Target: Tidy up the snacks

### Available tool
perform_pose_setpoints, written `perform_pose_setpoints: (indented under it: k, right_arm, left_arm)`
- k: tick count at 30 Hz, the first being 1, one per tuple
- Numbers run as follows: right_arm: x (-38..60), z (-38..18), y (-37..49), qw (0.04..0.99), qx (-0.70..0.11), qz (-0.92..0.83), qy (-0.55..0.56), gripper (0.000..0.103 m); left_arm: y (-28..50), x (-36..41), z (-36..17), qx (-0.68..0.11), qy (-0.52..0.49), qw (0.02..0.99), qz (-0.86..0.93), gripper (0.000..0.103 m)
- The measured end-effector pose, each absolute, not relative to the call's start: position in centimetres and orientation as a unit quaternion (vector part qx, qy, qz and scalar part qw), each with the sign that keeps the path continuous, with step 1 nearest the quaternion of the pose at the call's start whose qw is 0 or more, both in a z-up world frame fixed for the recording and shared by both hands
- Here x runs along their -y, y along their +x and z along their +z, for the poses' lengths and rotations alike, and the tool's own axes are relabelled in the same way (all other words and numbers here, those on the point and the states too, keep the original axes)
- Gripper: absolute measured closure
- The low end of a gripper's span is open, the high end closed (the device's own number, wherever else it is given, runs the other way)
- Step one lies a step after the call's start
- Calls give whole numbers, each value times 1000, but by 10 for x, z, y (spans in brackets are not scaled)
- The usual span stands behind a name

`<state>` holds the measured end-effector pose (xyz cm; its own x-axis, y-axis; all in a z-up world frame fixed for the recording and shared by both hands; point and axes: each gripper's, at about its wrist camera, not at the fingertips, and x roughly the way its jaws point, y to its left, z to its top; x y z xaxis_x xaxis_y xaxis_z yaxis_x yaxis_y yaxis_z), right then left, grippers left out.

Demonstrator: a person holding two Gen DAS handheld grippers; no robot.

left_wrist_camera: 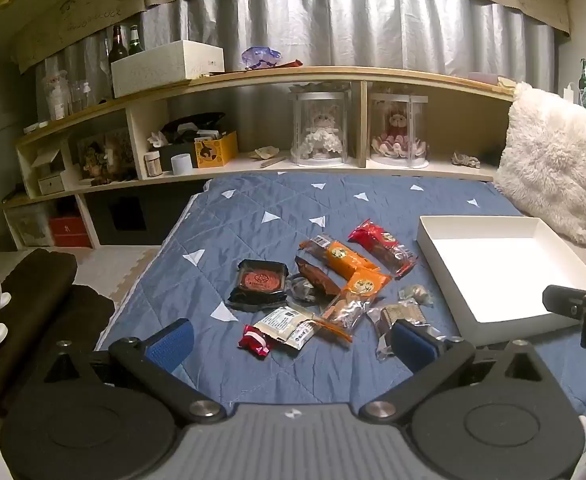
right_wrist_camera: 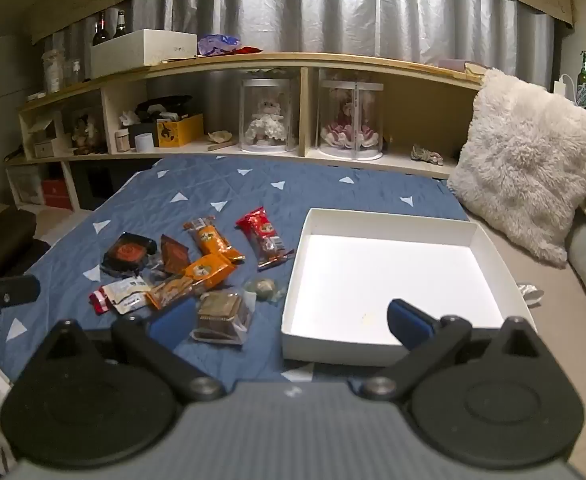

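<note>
Several wrapped snacks lie in a heap on the blue quilt (left_wrist_camera: 253, 208): a black mooncake pack (left_wrist_camera: 260, 282), two orange bars (left_wrist_camera: 343, 258), a red bar (left_wrist_camera: 385, 246), a white sachet (left_wrist_camera: 287, 326) and a small red candy (left_wrist_camera: 255, 341). To their right sits an empty white tray (left_wrist_camera: 497, 270) (right_wrist_camera: 389, 276). My left gripper (left_wrist_camera: 293, 342) hovers open just short of the heap, nothing between its fingers. My right gripper (right_wrist_camera: 291, 326) is open over the tray's near left corner, beside a clear-wrapped brown cake (right_wrist_camera: 223, 316).
A low wooden shelf (left_wrist_camera: 293, 76) with doll cases, boxes and bottles runs along the back under grey curtains. A fluffy white cushion (right_wrist_camera: 525, 164) leans at the right. Dark rolled fabric (left_wrist_camera: 33, 292) and a white appliance lie on the floor at the left.
</note>
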<state>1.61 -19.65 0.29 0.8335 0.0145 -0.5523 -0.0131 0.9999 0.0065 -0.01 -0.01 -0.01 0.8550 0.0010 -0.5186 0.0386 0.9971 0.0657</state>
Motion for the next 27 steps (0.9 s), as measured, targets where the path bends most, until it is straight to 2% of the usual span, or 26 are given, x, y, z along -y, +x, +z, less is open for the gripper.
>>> perform_pose_setpoints:
  k: [27]
  right_arm:
    - [196, 4, 15, 958, -287, 7, 0, 1]
  left_arm:
    - [0, 0, 0, -268, 38, 963, -10, 0]
